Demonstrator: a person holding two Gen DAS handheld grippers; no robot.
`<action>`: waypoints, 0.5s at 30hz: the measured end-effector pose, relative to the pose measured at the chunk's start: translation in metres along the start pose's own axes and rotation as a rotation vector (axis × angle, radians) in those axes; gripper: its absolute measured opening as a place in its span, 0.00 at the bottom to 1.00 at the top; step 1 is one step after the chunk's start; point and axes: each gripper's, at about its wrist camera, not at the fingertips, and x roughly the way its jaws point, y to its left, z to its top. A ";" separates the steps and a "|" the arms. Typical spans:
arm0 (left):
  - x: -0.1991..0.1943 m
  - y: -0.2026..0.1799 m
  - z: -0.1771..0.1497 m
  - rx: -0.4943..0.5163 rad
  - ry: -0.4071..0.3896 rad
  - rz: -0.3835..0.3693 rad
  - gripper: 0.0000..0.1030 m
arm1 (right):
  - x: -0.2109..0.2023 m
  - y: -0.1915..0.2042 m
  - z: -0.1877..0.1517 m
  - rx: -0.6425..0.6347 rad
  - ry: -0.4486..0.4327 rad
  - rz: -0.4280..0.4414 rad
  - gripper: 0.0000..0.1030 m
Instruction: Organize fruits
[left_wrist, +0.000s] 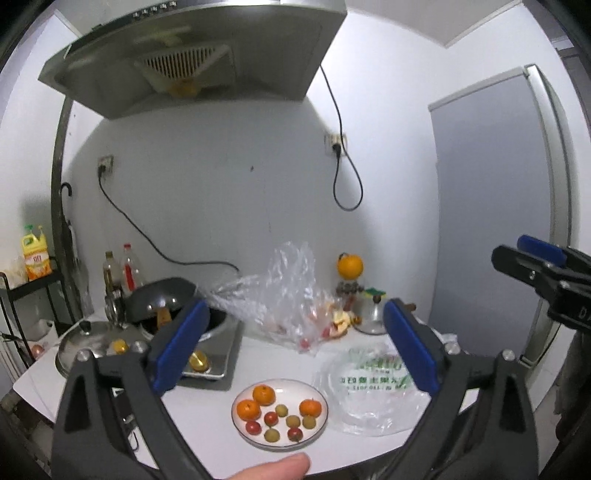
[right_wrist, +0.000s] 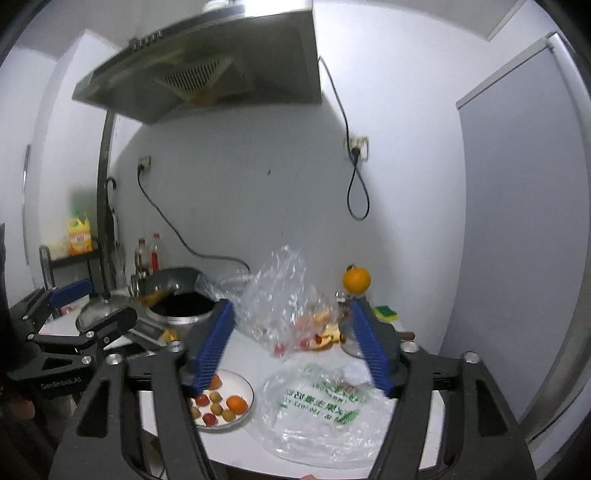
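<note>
On the near part of the white table (left_wrist: 221, 435), seen from the left wrist, a plate (left_wrist: 320, 424) holds three small oranges (left_wrist: 263, 394), red tomatoes and green fruits; the left gripper (left_wrist: 295, 350) hovers above, fingers apart and empty. From the right wrist, the right gripper (right_wrist: 295, 343) hangs spread over a flat printed bag (right_wrist: 325, 413), a crumpled bag (right_wrist: 284, 295) farther off holding more fruit. Sorting looks underway or finished; I cannot tell.

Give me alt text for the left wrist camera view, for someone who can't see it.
A white plate of small oranges, cherry tomatoes and green fruits sits on a white counter, framed by the open, empty left gripper. A flat printed plastic bag lies right of it, a crumpled clear bag behind.
</note>
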 end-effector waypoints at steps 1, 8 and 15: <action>-0.006 0.001 0.002 0.004 -0.010 -0.003 0.95 | -0.007 0.000 0.002 0.003 -0.014 0.001 0.74; -0.036 0.002 0.013 0.006 -0.048 -0.014 0.95 | -0.041 0.002 0.009 -0.010 -0.057 -0.014 0.74; -0.050 0.001 0.018 0.000 -0.064 -0.029 0.95 | -0.059 0.007 0.016 -0.029 -0.091 -0.019 0.74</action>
